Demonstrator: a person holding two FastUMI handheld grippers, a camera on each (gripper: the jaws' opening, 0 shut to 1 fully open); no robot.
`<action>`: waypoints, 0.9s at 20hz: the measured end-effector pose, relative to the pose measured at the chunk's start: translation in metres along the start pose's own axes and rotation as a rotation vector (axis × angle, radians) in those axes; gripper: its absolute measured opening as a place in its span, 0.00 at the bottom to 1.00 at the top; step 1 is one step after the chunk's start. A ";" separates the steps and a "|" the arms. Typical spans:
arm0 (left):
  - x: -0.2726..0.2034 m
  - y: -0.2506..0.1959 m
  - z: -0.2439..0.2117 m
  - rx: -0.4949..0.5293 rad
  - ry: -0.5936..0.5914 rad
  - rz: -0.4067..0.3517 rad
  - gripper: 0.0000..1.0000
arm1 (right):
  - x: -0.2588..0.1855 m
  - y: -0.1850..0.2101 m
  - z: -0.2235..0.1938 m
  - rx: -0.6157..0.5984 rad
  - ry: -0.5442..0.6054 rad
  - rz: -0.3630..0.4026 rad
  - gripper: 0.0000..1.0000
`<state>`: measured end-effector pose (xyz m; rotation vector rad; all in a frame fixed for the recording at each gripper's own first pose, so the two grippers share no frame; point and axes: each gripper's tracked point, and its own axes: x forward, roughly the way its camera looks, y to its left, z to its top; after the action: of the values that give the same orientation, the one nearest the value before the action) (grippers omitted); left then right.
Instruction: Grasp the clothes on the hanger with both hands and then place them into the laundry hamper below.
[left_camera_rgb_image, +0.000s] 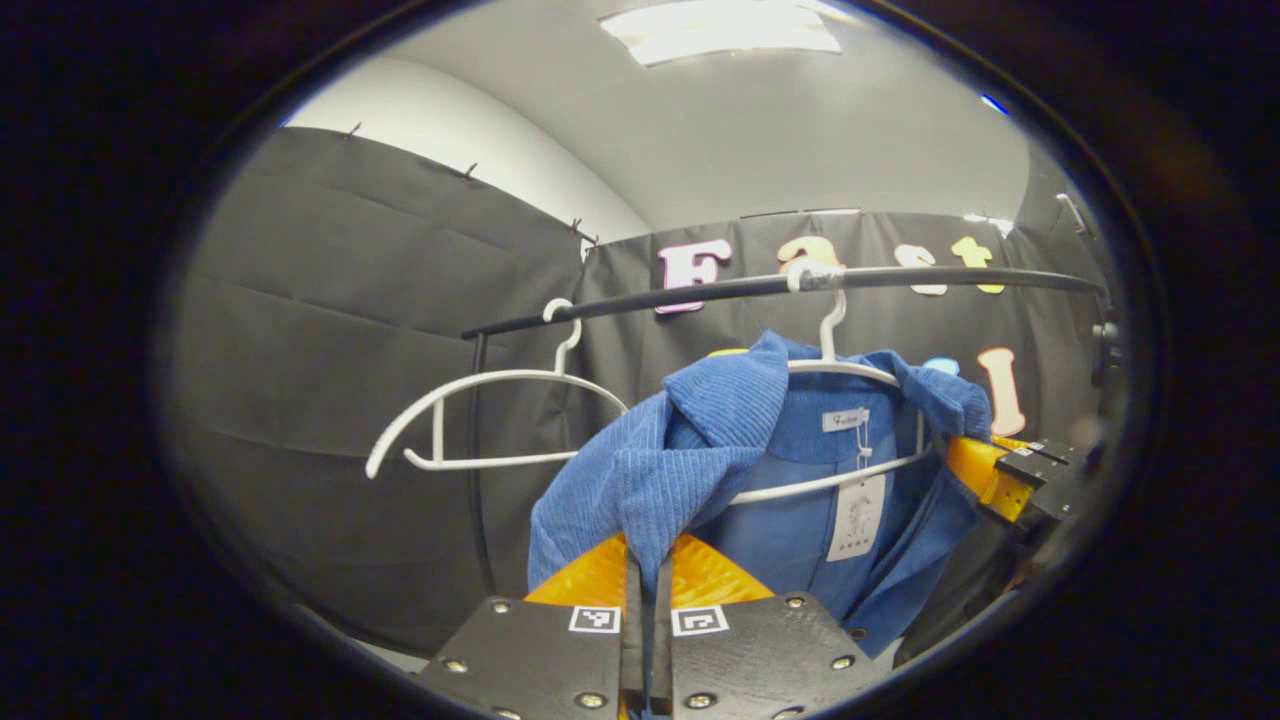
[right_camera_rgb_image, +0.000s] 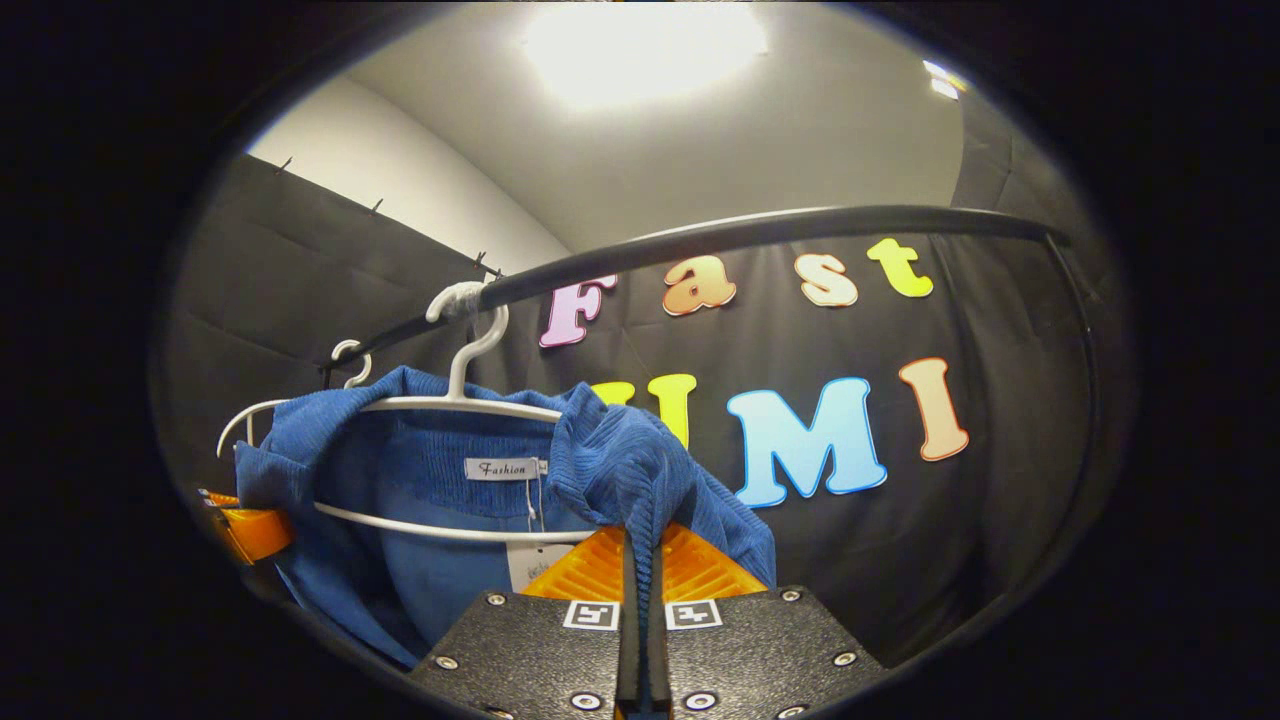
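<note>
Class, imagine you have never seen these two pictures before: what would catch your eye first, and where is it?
A blue corduroy shirt hangs on a white hanger from the black rail, with each shoulder pinched in a claw: the left claw and the right claw. An empty white hanger hangs beside it on the rail.

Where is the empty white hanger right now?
In the left gripper view, the empty hanger hangs on the black rail, left of the blue shirt.

A ceiling light (left_camera_rgb_image: 722, 30) at the top of the left gripper view is bright but keeps its shape; in the right gripper view it blows out to white glare. Fisheye distortion bends the rail (right_camera_rgb_image: 760, 232). The centre is sharp, the edges soft and dim.
</note>
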<state>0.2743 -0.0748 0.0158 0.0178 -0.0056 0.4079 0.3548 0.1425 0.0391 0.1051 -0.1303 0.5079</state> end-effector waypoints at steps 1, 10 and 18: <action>-0.004 0.002 0.007 0.002 -0.009 -0.002 0.08 | 0.001 -0.004 0.008 -0.004 -0.018 -0.007 0.01; -0.016 0.039 0.076 0.024 -0.116 0.030 0.07 | 0.009 -0.036 0.056 -0.083 -0.130 -0.069 0.02; 0.008 0.087 0.112 0.101 -0.188 0.087 0.04 | 0.027 -0.062 0.060 -0.127 -0.149 -0.098 0.02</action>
<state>0.2472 0.0058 0.1295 0.1565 -0.1720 0.4921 0.4028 0.0940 0.0979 0.0250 -0.3007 0.3925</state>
